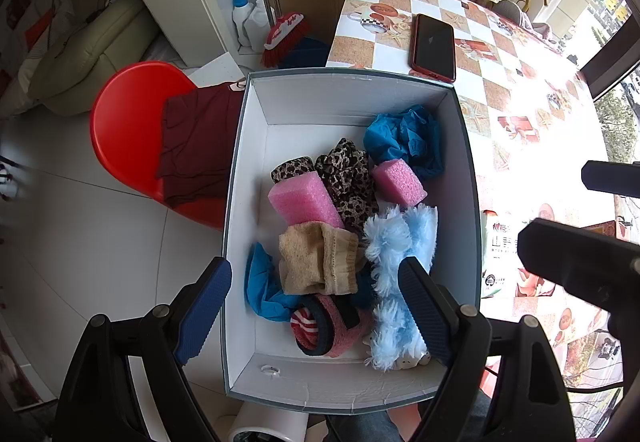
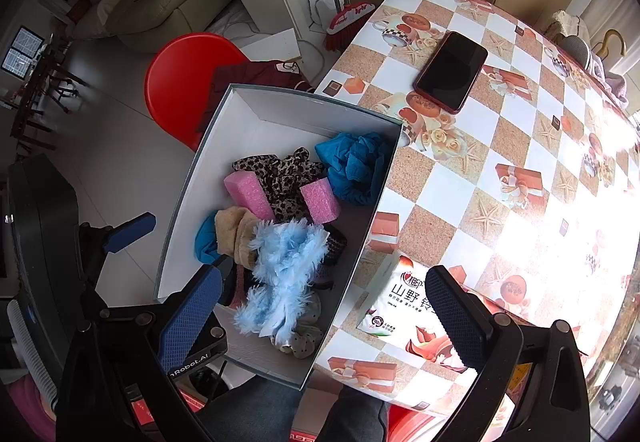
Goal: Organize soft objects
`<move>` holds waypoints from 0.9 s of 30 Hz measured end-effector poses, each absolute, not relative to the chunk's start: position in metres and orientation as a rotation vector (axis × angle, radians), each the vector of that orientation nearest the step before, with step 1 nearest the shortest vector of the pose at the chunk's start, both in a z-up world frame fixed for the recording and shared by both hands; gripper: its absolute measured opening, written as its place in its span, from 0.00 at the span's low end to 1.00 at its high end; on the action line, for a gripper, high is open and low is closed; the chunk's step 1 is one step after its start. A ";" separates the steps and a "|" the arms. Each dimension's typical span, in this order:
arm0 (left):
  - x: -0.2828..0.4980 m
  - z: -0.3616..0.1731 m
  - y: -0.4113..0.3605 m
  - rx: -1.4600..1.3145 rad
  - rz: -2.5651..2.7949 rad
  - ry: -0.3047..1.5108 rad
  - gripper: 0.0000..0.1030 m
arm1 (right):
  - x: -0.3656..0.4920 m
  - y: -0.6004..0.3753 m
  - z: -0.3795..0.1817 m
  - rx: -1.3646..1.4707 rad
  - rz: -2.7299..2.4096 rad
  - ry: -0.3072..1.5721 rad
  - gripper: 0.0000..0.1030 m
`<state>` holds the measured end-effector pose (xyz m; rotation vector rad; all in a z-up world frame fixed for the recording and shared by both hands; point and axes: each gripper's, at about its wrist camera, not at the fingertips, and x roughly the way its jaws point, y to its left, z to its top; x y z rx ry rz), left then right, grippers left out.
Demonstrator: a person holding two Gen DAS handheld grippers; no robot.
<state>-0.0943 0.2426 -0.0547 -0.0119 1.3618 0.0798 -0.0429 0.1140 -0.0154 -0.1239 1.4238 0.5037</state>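
Note:
A white box [image 1: 256, 146] [image 2: 188, 202] sits at the table's left edge and holds several soft things: two pink foam blocks [image 1: 304, 200] [image 2: 248, 194], leopard-print cloth [image 1: 348, 174], blue cloth [image 1: 404, 138] [image 2: 356, 162], a tan sock [image 1: 320, 258], a fluffy light-blue piece [image 1: 396, 274] [image 2: 284, 266] and a pink striped sock [image 1: 324, 326]. My left gripper [image 1: 316, 306] is open and empty above the box's near end. My right gripper [image 2: 324, 318] is open and empty above the box's right wall and a tissue pack [image 2: 404, 314].
A red-cased phone [image 1: 434, 46] [image 2: 452, 70] lies on the checkered tablecloth [image 2: 500, 146]. A red chair [image 1: 132, 130] with a maroon garment [image 1: 196, 146] stands left of the box. A red broom [image 1: 284, 30] and bottles stand behind it.

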 end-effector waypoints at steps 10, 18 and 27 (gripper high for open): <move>-0.094 -0.056 0.241 -0.004 0.080 1.366 0.85 | -0.041 0.114 -0.013 -0.164 0.485 1.403 0.99; -0.095 -0.057 0.241 -0.001 0.081 1.366 0.85 | -0.041 0.117 -0.017 -0.174 0.478 1.408 0.99; -0.096 -0.057 0.241 0.000 0.081 1.365 0.85 | -0.043 0.119 -0.019 -0.175 0.479 1.412 0.99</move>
